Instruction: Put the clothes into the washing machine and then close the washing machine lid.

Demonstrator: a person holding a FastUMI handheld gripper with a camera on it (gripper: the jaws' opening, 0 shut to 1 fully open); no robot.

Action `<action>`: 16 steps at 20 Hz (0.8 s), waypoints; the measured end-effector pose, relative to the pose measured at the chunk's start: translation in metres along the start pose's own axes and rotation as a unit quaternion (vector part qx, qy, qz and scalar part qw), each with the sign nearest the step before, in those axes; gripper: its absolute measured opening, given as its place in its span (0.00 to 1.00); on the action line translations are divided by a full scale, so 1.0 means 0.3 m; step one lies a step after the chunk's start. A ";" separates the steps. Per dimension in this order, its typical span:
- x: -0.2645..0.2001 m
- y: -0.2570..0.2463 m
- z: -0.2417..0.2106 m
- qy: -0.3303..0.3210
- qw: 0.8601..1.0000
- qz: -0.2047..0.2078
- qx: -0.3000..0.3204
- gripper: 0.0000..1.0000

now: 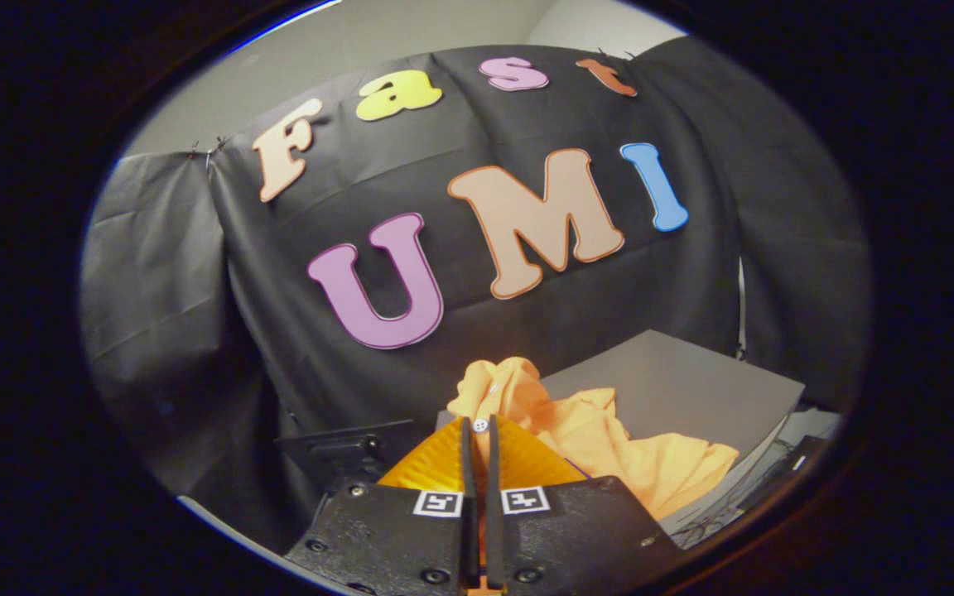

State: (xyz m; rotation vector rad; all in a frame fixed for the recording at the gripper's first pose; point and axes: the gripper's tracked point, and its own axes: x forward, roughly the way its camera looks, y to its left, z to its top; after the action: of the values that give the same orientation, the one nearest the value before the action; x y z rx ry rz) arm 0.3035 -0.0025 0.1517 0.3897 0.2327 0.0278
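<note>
So the claw [479, 426] has its two fingers pinched nearly together, just a thin slit between them, and a fold of the orange cloth [609, 439] is caught right at the tips. There's a small white button sitting in the pinch too. The rest of the cloth bunches up just beyond the fingers and trails off to the right, draping over a grey flat panel [684, 385] that slopes up behind it. I'd guess that's the washer lid or top, but I can't really tell. So the load hangs forward and right of the claw, long way running rightward. No drum opening that I can make out. No brand or label readable on the cloth or panel.
</note>
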 end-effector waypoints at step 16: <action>0.182 0.718 -0.482 0.077 0.986 0.138 -0.048 0.03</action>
State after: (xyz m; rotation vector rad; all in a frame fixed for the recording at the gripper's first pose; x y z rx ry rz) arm 0.3270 0.2544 0.0915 0.3208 0.3279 0.3427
